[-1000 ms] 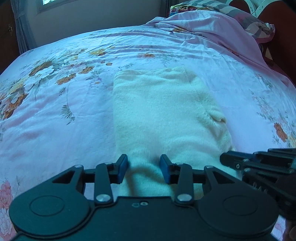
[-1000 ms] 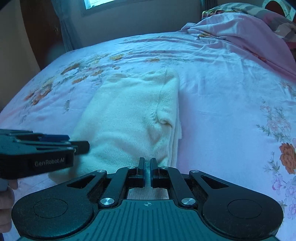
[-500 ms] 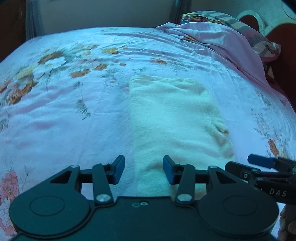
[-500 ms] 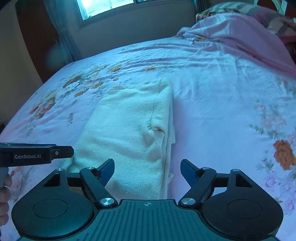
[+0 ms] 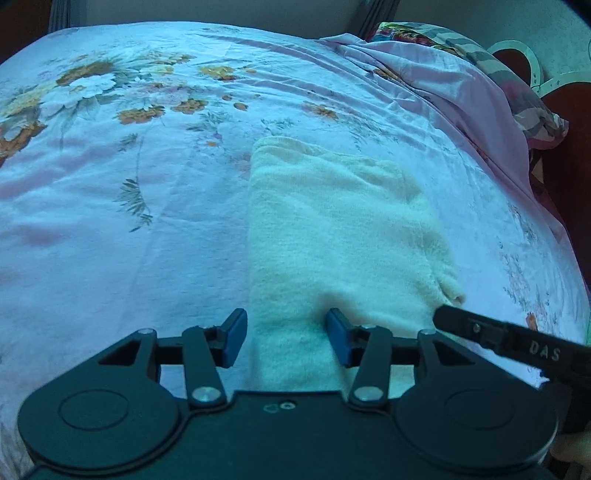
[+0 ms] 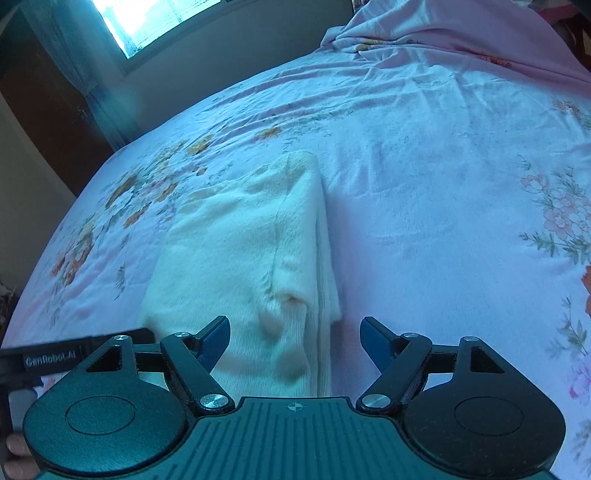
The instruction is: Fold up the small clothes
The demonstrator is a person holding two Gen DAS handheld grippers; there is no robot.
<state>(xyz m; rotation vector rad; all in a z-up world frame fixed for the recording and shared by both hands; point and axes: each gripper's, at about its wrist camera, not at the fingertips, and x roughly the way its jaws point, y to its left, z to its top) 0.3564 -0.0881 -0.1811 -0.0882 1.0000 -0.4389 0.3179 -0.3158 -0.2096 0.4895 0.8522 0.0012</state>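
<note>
A cream knitted garment (image 5: pixel 343 236) lies folded into a long narrow shape on the bed (image 5: pixel 147 221), which is covered with a pale pink sheet printed with orange and white flowers. In the left wrist view the garment runs away from the camera, slightly to the right of the middle, and its near end reaches under the left hand-held gripper (image 5: pixel 288 338). The blue pads (image 5: pixel 234 338) of this hand-held gripper stand apart and the jaws are opening; the left edge of the garment is between them, but the pads do not press on it. The right pad is just at the knit and I cannot tell if it touches. At the right edge of this view one dark finger of the right hand-held gripper (image 6: pixel 295 343) comes in, with the letters "DAS" on it, its tip near the right near corner of the garment. In the right wrist view the right hand-held gripper is spread wide, and the right near part of the garment, where a small cuff or sleeve end (image 6: pixel 291 299) sticks out, lies between its pads without being pinched. The layered right edge of the fold is visible there. A crumpled pink blanket (image 5: pixel 461 110) and a patterned pillow (image 5: pixel 443 37) lie at the far right of the bed, well apart from the garment. A bright window (image 6: pixel 155 18) with a curtain (image 6: pixel 81 66) is behind the bed.
</note>
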